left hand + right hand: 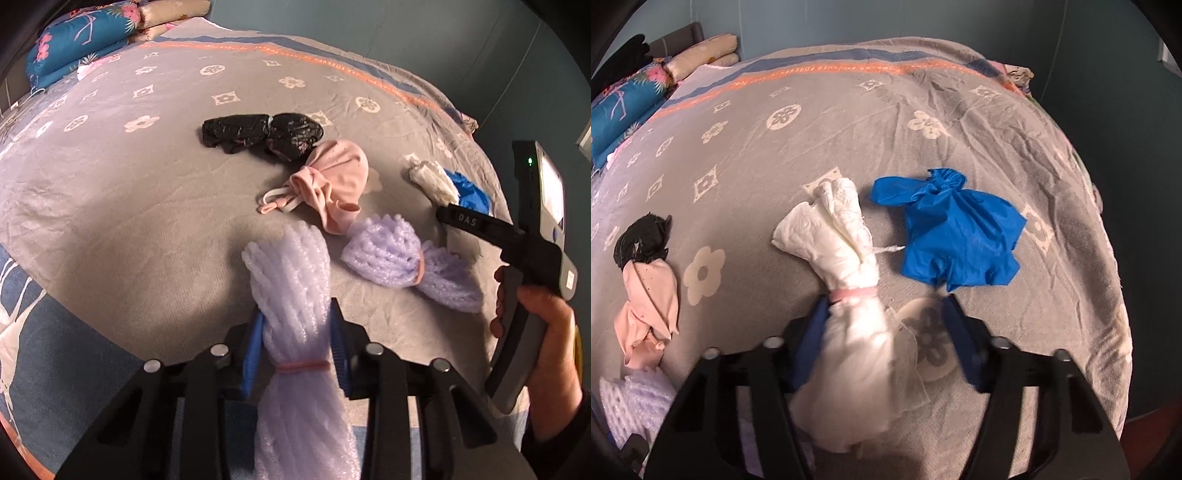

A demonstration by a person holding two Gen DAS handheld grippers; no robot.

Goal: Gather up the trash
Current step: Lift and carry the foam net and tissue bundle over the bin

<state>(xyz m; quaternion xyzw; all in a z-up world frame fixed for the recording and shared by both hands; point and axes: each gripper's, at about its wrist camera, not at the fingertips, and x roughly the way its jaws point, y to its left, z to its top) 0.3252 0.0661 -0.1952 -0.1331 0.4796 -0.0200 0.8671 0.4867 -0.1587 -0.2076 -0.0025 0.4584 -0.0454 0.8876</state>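
My left gripper (297, 339) is shut on a pale purple foam-net bundle (291, 280) tied with a pink band, just above the grey bed cover. A second purple foam bundle (391, 254), a pink cloth bundle (332, 184) and a black plastic bundle (262, 133) lie ahead of it. My right gripper (886, 321) is open around a white tissue bundle (846, 258) with a pink band; the left finger touches it, the right finger stands apart. A blue plastic bundle (953, 229) lies just right of the white one. The right gripper also shows in the left wrist view (447, 216).
The grey flower-patterned bed cover (812, 129) has an orange and blue stripe at the far edge. Folded blue floral quilts and pillows (85, 37) sit at the far left. The bed's right edge drops off toward a dark teal wall (1126, 110).
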